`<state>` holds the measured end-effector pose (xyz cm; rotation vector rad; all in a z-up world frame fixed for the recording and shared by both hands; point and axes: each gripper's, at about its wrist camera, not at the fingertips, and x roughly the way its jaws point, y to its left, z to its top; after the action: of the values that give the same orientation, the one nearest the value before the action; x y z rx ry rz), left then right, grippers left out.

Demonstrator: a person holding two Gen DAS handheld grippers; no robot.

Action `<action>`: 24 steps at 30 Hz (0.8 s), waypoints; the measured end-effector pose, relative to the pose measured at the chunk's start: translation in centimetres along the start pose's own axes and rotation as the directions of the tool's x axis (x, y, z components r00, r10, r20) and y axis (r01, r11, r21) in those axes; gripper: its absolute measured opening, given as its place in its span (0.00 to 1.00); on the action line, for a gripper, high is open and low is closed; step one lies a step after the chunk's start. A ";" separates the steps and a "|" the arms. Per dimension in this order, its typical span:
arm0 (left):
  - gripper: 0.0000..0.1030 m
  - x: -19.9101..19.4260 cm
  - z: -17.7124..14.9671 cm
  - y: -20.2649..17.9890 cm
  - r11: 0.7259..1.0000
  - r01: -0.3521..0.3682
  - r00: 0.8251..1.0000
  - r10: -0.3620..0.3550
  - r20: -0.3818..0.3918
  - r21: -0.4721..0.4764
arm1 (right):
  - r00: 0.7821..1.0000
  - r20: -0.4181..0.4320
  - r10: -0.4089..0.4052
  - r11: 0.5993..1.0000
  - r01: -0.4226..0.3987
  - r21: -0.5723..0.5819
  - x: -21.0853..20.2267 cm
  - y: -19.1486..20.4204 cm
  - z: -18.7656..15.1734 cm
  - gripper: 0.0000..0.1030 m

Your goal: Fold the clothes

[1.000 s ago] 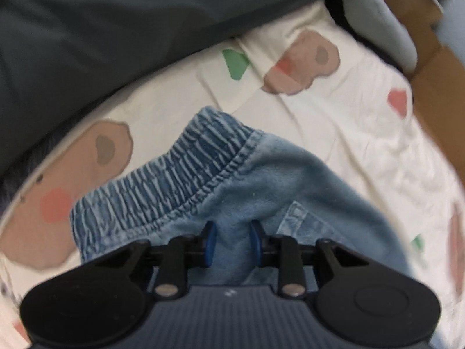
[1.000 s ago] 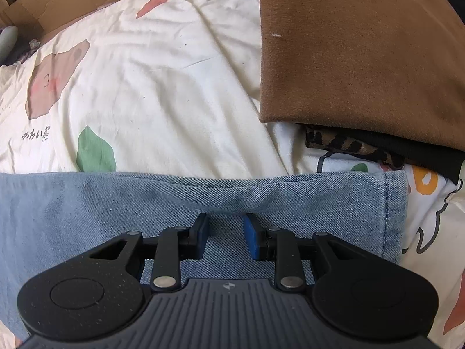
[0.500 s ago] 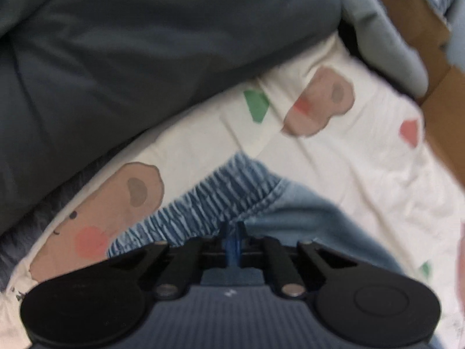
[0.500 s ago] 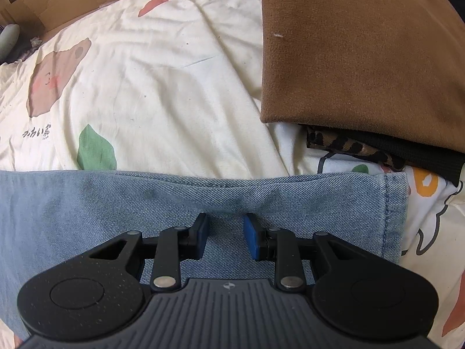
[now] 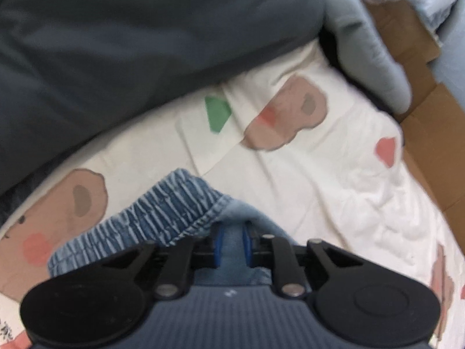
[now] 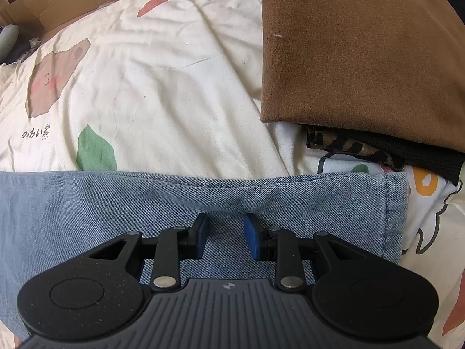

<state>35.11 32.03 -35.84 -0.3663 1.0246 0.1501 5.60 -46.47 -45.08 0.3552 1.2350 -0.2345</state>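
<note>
Where sheet (image 6: 174, 87) reads "かわい熊", left tool (image 5: 231, 245) clamped on jeans (image 5: 162, 212), right tool (image 6: 225, 237) part-open, empty.

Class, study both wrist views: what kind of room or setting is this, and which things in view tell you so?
Most likely a bedroom, with clothes being folded on a bed. The cream cartoon-print sheet covers a soft surface, a dark grey duvet is bunched at its edge, and folded clothes are stacked beside the jeans.

Left wrist view blurred throughout. Jeans (image 5: 180, 212) there partly hidden behind left tool (image 5: 231, 245). Right wrist view: jeans cut by left edge; leopard-print cloth (image 6: 348, 145) mostly buried under brown garment (image 6: 357, 58).
</note>
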 end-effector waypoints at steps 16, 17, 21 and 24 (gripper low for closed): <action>0.40 -6.5 0.6 3.0 0.999 0.041 0.999 -0.041 0.018 -0.004 | 0.999 0.036 -0.008 1.000 0.008 0.004 0.0 2.0 2.1 0.34; 0.40 -7.2 0.4 3.6 0.999 0.030 0.999 -0.030 0.020 -0.010 | 0.999 0.044 -0.005 1.000 0.005 0.004 -0.5 1.5 2.2 0.34; 0.38 -9.1 -0.7 5.7 0.999 -0.026 1.000 0.026 0.011 -0.028 | 0.997 0.070 -0.008 1.000 0.007 0.018 -1.9 0.1 2.4 0.34; 0.38 -9.3 -1.8 7.3 0.996 -0.051 0.998 0.049 -0.025 -0.078 | 0.997 0.078 -0.017 1.000 0.015 0.025 -2.1 -0.2 2.3 0.34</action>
<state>26.70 38.58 -30.37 -0.4146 1.0531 0.2317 6.84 -47.60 -42.42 0.3540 1.1586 -0.2745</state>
